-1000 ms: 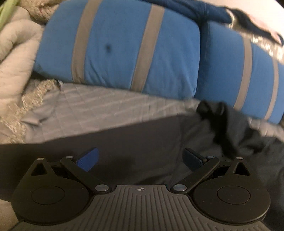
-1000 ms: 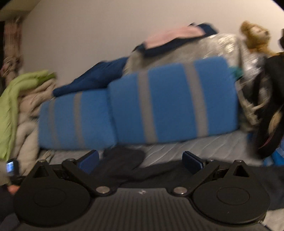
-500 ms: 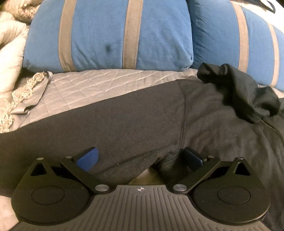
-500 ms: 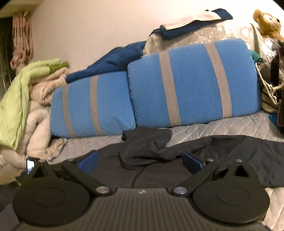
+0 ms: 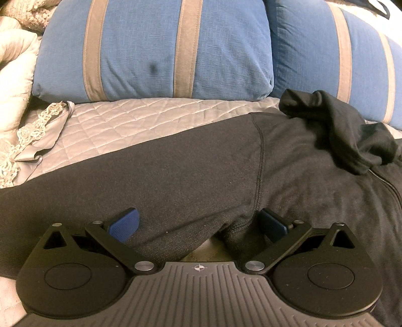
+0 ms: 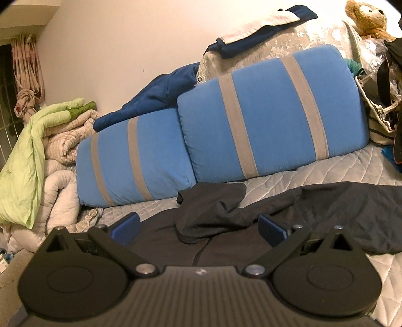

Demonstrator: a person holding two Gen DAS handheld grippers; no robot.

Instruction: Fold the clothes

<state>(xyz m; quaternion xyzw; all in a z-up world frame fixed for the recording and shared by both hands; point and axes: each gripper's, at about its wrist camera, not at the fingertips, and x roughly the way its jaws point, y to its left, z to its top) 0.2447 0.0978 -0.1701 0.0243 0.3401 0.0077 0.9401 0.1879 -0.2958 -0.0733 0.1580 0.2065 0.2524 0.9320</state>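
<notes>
Lying spread across the quilted bed cover (image 5: 130,120), a dark grey zip-up top (image 5: 191,176) stretches out in front of two blue cushions with grey stripes (image 5: 155,47), which stand along the back of the bed. Its hood (image 5: 334,130) is bunched in a rumpled heap on the upper part of the garment, just in front of the gap between the cushions. The left tongs (image 5: 198,223) sit low at the garment's near edge, spread wide, with the sleeve seam and a fold of fabric running between the two blue pads; the pads do not press on the cloth. The right tongs (image 6: 198,226) are also spread wide and hover above the top near the hood (image 6: 211,208), holding nothing. To the left of the cushions is a heap of pale blankets (image 6: 57,181) with a light green sheet (image 6: 25,166) draped over it; behind the cushions lies a dark blue garment (image 6: 155,95), and a teddy bear (image 6: 366,15) sits to their upper right.
</notes>
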